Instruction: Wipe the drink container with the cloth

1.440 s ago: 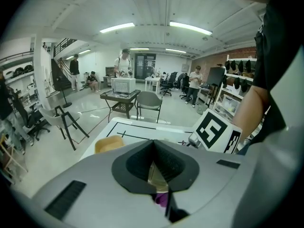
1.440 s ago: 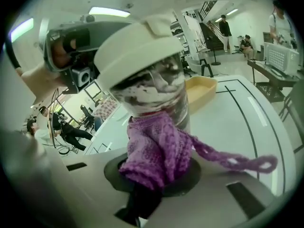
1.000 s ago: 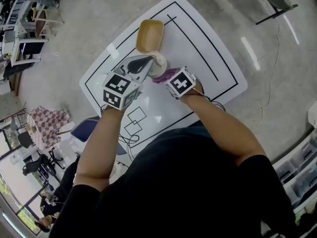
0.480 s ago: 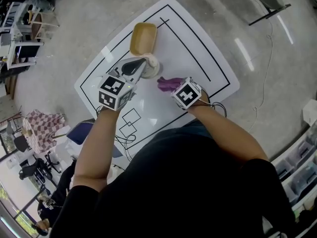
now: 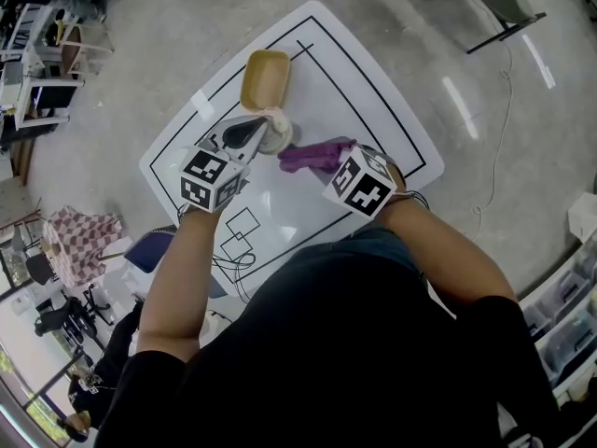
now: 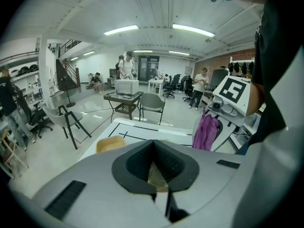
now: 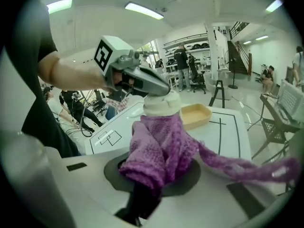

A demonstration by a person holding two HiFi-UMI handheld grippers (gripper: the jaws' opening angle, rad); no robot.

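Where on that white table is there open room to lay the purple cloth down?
The widest bare stretch of the table is its right side, from the tray across the long black lines to the edge. A smaller patch lies near the person, around the drawn squares. It is crowded at the middle left, where tray, drink container and cloth bunch together.

Work surface: white table top (image 5: 373, 110) with rounded corners, standing on a grey floor (image 5: 121, 91). Printed on it in black are a border line running just inside the edge, a second straight line inside that on the right, a small cross mark at the far end, and linked printed squares (image 5: 241, 222) on my near side.

Lying directly on it is one shallow tan tray (image 5: 264, 78), at the far end within the border. The drink container (image 5: 277, 131) is just on my side of the tray. Base contact with the top not resolvable.
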